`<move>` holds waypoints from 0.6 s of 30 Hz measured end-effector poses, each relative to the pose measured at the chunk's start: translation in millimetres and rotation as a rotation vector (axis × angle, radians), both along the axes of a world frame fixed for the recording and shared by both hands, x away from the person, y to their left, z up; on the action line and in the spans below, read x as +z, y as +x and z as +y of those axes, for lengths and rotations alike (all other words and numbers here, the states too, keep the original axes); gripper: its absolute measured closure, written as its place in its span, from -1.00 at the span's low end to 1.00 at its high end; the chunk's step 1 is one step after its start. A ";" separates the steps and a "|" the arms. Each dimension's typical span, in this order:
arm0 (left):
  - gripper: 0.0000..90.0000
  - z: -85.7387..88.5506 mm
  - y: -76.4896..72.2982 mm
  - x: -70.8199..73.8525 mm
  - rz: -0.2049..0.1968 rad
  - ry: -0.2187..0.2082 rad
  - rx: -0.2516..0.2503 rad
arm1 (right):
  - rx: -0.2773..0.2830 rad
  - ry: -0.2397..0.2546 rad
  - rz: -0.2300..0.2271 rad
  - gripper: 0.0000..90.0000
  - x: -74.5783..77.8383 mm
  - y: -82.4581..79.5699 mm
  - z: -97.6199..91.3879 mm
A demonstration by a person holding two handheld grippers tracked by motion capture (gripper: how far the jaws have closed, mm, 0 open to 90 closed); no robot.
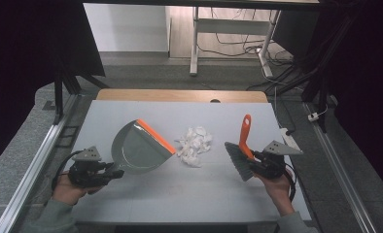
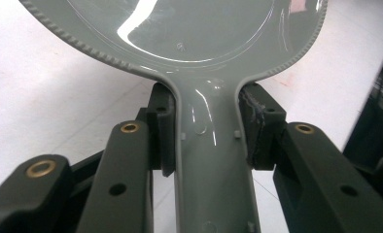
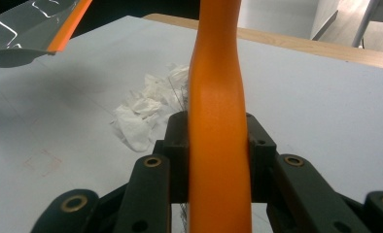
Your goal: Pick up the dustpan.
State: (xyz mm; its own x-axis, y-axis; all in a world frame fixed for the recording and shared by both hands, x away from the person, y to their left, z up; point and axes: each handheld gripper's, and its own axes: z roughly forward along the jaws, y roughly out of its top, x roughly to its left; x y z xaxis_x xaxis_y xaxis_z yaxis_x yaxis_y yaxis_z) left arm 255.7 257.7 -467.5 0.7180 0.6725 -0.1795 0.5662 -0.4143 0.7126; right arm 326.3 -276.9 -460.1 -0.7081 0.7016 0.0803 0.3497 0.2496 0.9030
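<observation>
Lying near the middle of the pale grey worktop (image 1: pixel 146 194), one loose heap of crumpled white paper scraps (image 1: pixel 195 144) is seen, its separate pieces too many and too tangled to be counted. Two tools are held over it, one on each side. To its left, one grey plastic dustpan with an orange rubber lip (image 1: pixel 140 148) is tilted, the lip turned toward the heap and just beside it; whether lip and heap touch cannot be told. The dustpan's grey handle is clamped between the two jaws of the left gripper (image 2: pixel 206 128), whose pads are pressed flat against both of its sides in the left gripper view. To the right of the heap, one hand brush with an orange plastic handle and grey bristles (image 1: pixel 243 150) is held, handle pointing away from the person and bristles toward the near edge. Its handle is gripped tightly by the right gripper (image 3: pixel 218 145), one jaw closed on each side. Two hands are counted at the near edge, each wrapped round one gripper. Beyond the worktop, one strip of bare wood (image 1: pixel 180 95) is seen along its far edge.
</observation>
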 end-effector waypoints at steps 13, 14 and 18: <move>0.37 -5.6 -2.8 -7.1 0.072 0.039 -0.105 | 0.006 0.001 0.004 0.57 -0.6 0.6 1.0; 0.37 -6.6 -2.9 -7.7 0.076 0.043 -0.113 | 0.006 0.001 0.004 0.57 -0.6 0.7 1.1; 0.37 -11.5 -2.8 -10.6 0.092 0.068 -0.136 | 0.005 0.000 0.003 0.57 -0.1 0.6 1.4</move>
